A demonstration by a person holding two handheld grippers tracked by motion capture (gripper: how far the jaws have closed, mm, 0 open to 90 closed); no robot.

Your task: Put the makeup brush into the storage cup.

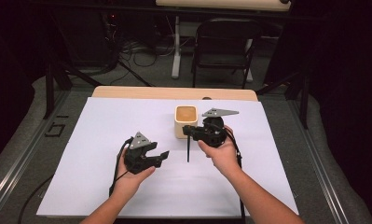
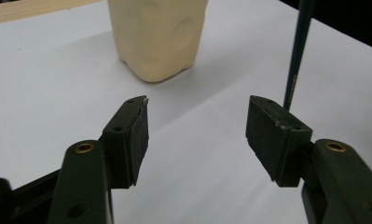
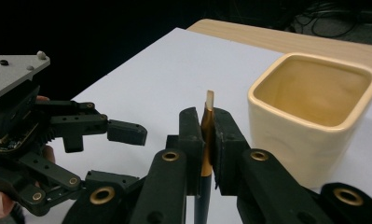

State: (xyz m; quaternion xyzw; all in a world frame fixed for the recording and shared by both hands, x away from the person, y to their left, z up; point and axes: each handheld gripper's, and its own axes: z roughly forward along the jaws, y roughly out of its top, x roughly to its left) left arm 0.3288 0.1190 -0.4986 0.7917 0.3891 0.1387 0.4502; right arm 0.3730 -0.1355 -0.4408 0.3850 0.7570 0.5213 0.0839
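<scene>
My right gripper point(image 1: 187, 130) point(image 3: 207, 116) is shut on a thin paintbrush point(image 1: 189, 149) point(image 3: 209, 100). The pads grip it at the gold ferrule, with the tan tip pointing up. Its dark handle point(image 2: 296, 56) hangs straight down to the white board. Just beyond stands a cream square cup point(image 1: 186, 122) point(image 2: 158, 32) point(image 3: 309, 112), upright and empty. To the left of the brush, my left gripper point(image 1: 163, 156) point(image 2: 197, 105) point(image 3: 123, 154) is open with nothing between its jaws, which point toward the cup and the brush handle.
A white board point(image 1: 104, 140) covers the wooden table point(image 1: 174, 92). Behind the table stand a dark folding chair point(image 1: 225, 46) and a table leg point(image 1: 176, 46), with cables on the floor. Metal rails run along both sides.
</scene>
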